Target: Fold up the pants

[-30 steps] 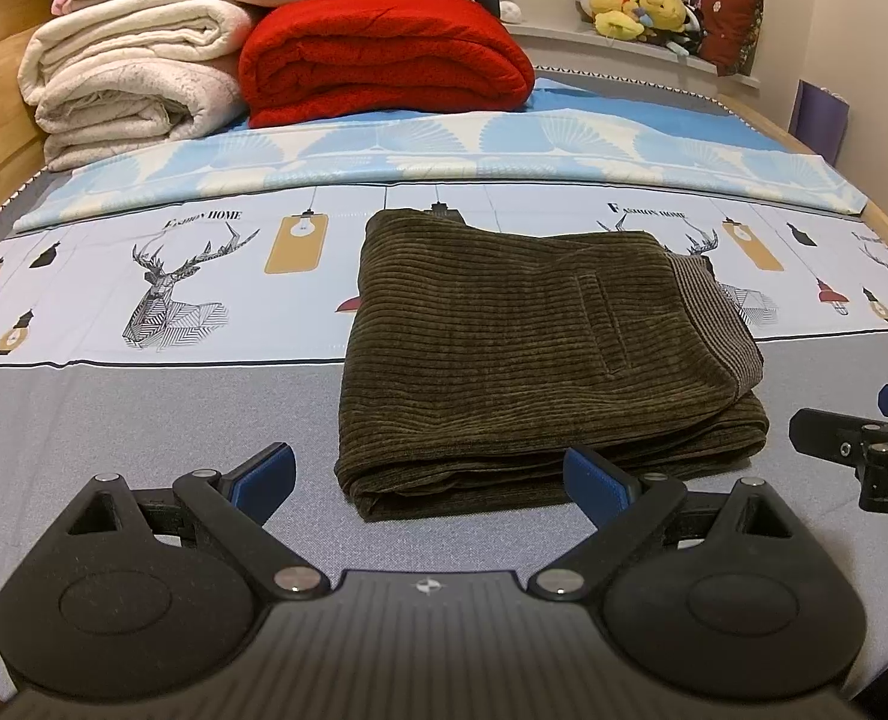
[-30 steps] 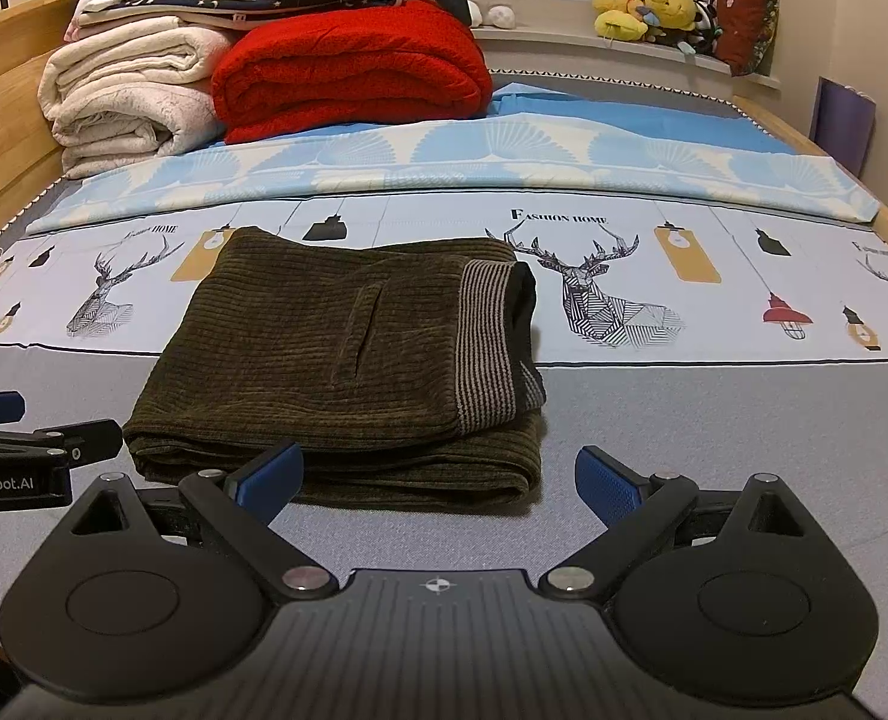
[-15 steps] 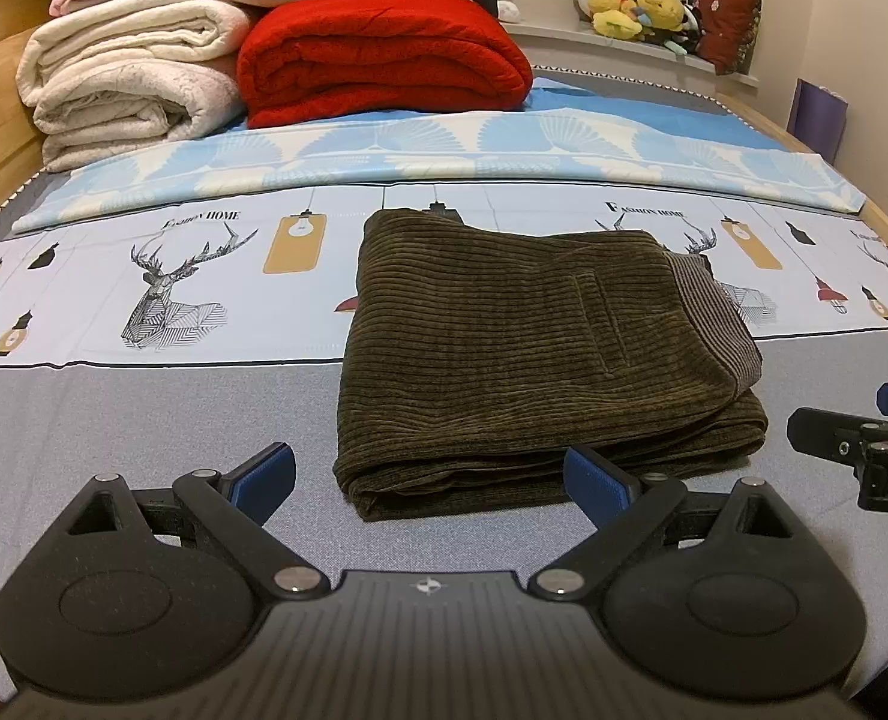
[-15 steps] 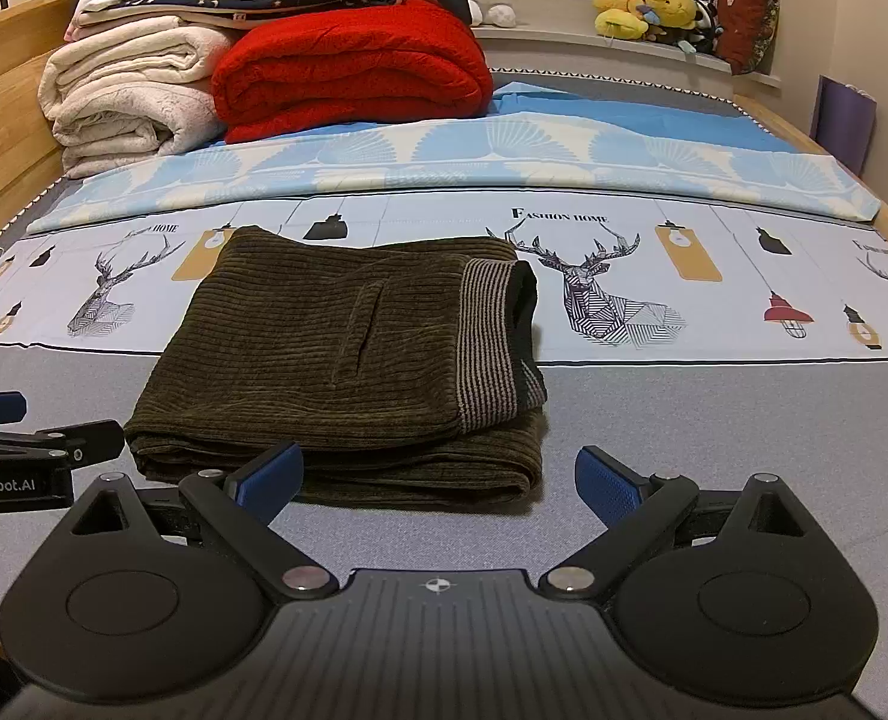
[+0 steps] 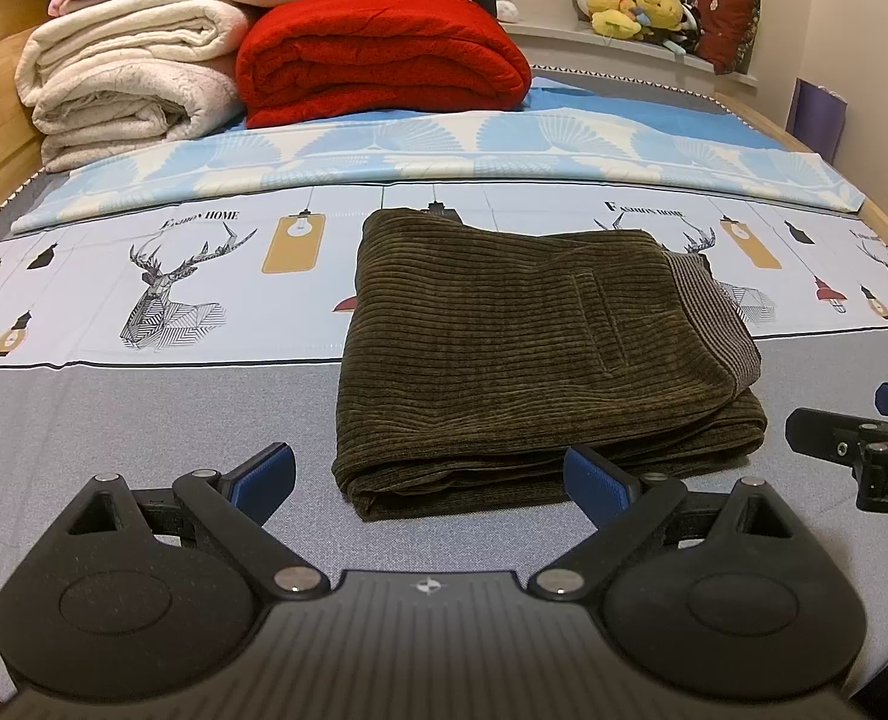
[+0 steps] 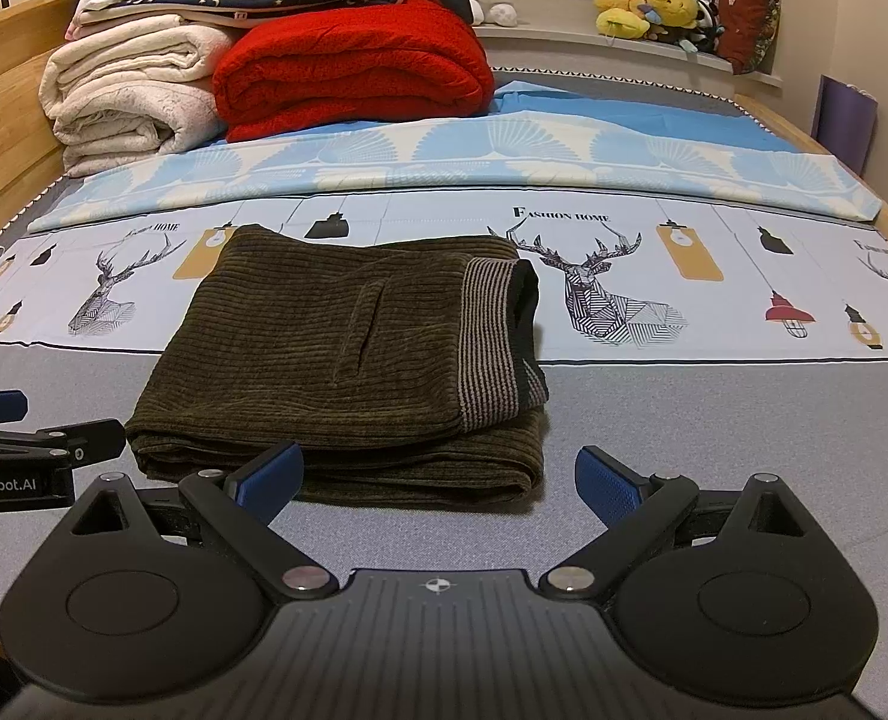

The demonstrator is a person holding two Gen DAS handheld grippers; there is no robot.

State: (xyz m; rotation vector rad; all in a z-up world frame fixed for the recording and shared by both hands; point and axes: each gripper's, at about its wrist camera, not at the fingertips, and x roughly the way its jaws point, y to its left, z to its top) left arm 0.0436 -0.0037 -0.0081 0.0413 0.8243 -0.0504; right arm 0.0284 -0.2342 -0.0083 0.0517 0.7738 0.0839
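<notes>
The dark olive corduroy pants lie folded into a thick rectangle on the bed, striped waistband on the right; they also show in the right wrist view. My left gripper is open and empty, just in front of the pants' near edge. My right gripper is open and empty, in front of the pants' near right corner. The right gripper shows at the right edge of the left wrist view; the left gripper shows at the left edge of the right wrist view.
The bed has a grey cover and a deer-print sheet. Folded red blanket and cream blankets are stacked at the far end. Plush toys sit on the window sill. A wooden bed frame runs along the left.
</notes>
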